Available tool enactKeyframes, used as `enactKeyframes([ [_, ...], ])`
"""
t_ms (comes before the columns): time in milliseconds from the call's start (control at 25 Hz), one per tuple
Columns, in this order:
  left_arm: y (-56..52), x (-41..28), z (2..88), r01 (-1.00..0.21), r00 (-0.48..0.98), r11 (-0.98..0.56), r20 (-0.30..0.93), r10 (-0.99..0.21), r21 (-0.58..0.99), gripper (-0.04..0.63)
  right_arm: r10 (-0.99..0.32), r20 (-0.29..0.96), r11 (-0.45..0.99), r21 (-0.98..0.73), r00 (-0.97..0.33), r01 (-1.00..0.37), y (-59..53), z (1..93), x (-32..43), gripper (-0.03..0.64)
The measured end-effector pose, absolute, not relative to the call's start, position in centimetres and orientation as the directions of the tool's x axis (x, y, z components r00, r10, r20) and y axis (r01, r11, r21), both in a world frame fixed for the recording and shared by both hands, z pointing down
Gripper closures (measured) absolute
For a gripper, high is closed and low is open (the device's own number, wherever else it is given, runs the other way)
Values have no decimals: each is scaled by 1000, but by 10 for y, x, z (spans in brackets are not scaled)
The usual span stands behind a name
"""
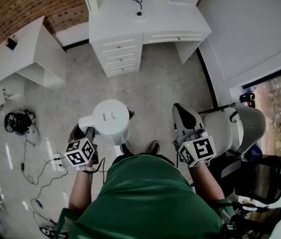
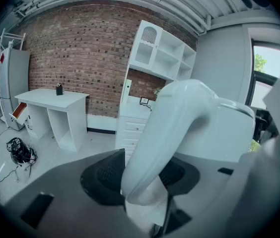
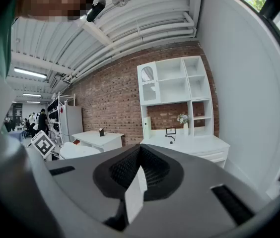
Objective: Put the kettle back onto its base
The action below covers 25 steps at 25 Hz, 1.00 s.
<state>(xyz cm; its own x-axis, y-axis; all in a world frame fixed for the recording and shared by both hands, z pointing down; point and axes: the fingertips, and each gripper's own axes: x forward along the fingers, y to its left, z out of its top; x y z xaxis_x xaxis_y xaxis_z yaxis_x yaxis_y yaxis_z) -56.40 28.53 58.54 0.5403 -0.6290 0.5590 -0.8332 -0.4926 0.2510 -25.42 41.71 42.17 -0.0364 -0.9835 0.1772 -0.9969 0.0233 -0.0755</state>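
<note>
The white kettle (image 1: pixel 110 118) hangs in the air above the floor, in front of the person in a green top. My left gripper (image 1: pixel 86 128) is shut on its curved handle (image 2: pixel 162 133), which fills the gap between the jaws in the left gripper view; the kettle's body (image 2: pixel 224 133) sits just right of it. My right gripper (image 1: pixel 184 119) is held level to the right of the kettle, shut with nothing in it; its pads (image 3: pixel 130 195) meet. From the right gripper view the kettle's lid (image 3: pixel 78 150) shows at the left. No kettle base is recognisable for certain.
A white desk with drawers (image 1: pixel 145 29) stands ahead, with a small dark round item and cable (image 1: pixel 139 13) on top. Another white desk (image 1: pixel 26 54) is at the left. Cables and a black bundle (image 1: pixel 18 121) lie on the floor. An office chair (image 1: pixel 240 128) is close at the right.
</note>
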Motion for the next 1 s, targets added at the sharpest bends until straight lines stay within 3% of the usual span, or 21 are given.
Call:
enactKeyframes([
  [360, 315, -493, 552, -815, 579, -457, 512, -635, 355, 396, -987, 161, -18, -133, -4, -991, 471, 431, -179, 595],
  [720, 295, -469, 495, -864, 491, -369, 406, -771, 343, 394, -991, 115, -86, -113, 73, -990, 509, 416, -82, 595],
  [1000, 282, -435, 465, -865, 467, -343, 337, -818, 365, 394, -995, 95, -24, -37, 21, -999, 495, 396, -53, 595],
])
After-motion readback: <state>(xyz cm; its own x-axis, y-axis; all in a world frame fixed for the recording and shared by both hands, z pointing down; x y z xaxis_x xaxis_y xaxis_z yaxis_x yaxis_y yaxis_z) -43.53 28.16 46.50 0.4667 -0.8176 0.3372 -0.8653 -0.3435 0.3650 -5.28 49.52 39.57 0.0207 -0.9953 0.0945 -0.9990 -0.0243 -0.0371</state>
